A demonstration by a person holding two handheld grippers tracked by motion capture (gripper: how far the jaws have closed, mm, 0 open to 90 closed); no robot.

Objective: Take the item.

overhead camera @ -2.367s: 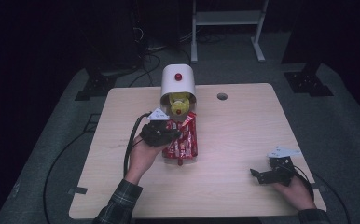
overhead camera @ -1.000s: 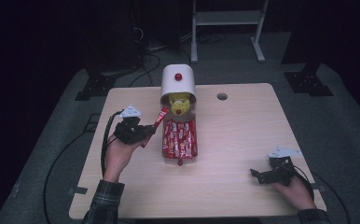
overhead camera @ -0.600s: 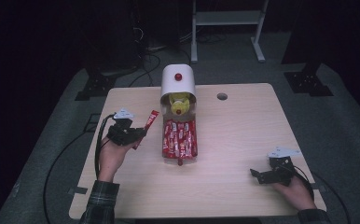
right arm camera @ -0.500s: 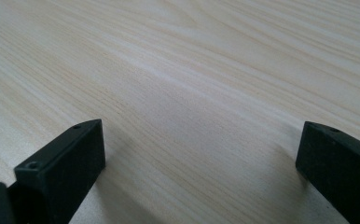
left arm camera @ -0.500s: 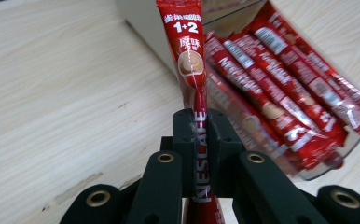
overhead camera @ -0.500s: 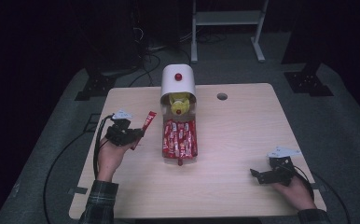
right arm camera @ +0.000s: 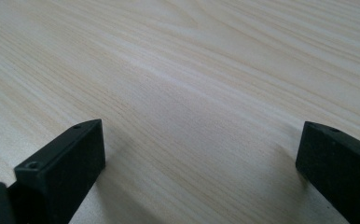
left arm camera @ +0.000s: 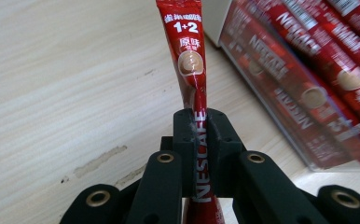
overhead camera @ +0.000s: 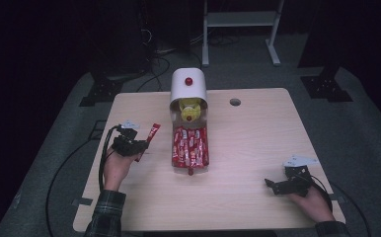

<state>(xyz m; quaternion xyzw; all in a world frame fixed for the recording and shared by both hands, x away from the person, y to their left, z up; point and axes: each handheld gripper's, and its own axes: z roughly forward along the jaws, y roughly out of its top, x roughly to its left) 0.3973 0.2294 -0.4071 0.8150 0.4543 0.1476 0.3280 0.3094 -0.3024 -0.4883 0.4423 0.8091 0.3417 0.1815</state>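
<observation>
Left gripper view: the left gripper point(left arm camera: 197, 140) has its jaws clamped on a red coffee stick point(left arm camera: 190, 56), held over the surface point(overhead camera: 257, 133) just left of the clear tray point(overhead camera: 190, 146); we judge carry-away underway, set-down next; right gripper point(overhead camera: 288, 184) rests, jaws apart.
</observation>
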